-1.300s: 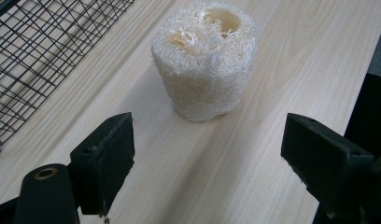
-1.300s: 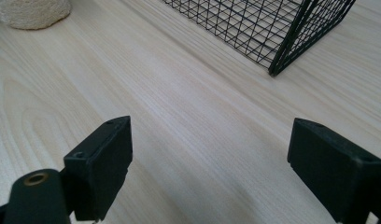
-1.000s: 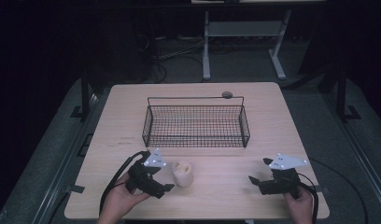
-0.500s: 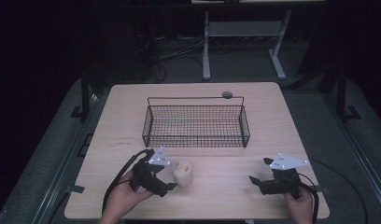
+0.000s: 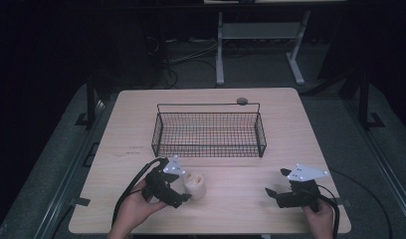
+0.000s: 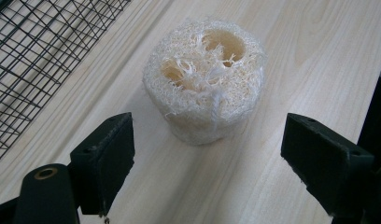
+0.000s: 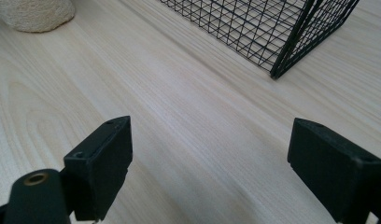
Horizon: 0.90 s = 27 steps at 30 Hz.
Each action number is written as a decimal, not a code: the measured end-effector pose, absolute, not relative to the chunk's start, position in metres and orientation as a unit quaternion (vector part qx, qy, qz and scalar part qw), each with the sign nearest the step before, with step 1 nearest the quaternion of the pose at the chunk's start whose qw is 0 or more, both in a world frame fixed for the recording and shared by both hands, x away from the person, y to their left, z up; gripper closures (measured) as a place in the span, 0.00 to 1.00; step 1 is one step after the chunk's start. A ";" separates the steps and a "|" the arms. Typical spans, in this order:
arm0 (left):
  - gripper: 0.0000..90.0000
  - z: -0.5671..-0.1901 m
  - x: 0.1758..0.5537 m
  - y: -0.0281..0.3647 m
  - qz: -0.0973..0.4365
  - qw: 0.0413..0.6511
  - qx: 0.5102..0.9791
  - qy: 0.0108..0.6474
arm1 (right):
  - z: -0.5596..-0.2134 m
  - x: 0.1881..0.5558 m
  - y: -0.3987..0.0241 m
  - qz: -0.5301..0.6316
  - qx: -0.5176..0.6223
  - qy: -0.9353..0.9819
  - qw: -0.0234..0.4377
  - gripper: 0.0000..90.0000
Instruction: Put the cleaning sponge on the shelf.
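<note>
the wooden table (image 5: 290,129) has a black wire basket (image 5: 209,129) sitting in the middle, a bit toward the far edge, with bare wood all around it. a small round dark thing (image 5: 242,101) lies just behind the basket, near the far edge. the loofah piece (image 5: 194,184) stands on the near part of the table, in front of the basket's left half and apart from it. the left gripper (image 5: 183,195) is just beside the loofah, held in the person's left hand (image 5: 136,204) close to the near edge. the right gripper (image 5: 270,191) sits far over on the right, near the front right corner, held in the right hand (image 5: 320,214), with a wide strip of bare wood between it and the loofah. from up high the loofah is only a pale lump. the left gripper view shows more: the loofah (image 6: 205,79) is rough and stringy with two holes in its top, and it stands just past the two black jaws, which are spread wide and not touching it. the basket's mesh (image 6: 39,51) shows at the top left there. the right gripper view shows its jaws spread wide too, over bare wood, with a basket corner (image 7: 282,32) ahead and a bit of the loofah (image 7: 37,14) at the top left edge.
</note>
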<state>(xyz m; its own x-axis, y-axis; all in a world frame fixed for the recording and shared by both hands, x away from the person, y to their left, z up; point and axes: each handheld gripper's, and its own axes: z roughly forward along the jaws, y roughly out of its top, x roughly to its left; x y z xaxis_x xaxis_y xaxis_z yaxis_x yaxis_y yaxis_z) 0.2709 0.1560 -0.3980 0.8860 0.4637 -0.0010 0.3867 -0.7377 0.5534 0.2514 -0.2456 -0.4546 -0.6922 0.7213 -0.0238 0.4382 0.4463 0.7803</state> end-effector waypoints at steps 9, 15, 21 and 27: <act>0.19 -0.399 0.274 0.149 0.066 0.276 0.932 0.224 | -0.455 0.251 -0.246 0.395 0.348 0.831 0.179 0.15; 0.19 -0.398 0.277 0.145 0.067 0.271 0.934 0.222 | -0.455 0.251 -0.246 0.395 0.347 0.831 0.180 0.15; 0.19 -0.399 0.281 0.141 0.064 0.266 0.936 0.222 | -0.454 0.251 -0.246 0.395 0.348 0.831 0.180 0.15; 0.19 -0.398 0.285 0.136 0.066 0.262 0.937 0.220 | -0.454 0.251 -0.246 0.395 0.347 0.831 0.180 0.15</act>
<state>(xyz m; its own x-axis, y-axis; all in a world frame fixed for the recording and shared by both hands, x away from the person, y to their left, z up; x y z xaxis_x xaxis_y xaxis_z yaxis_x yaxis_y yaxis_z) 0.2853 0.1360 -0.3981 0.8941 0.4478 0.0086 0.3782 -0.7653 0.5208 0.2513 -0.2456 -0.4544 -0.6945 0.7190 -0.0250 0.4346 0.4470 0.7819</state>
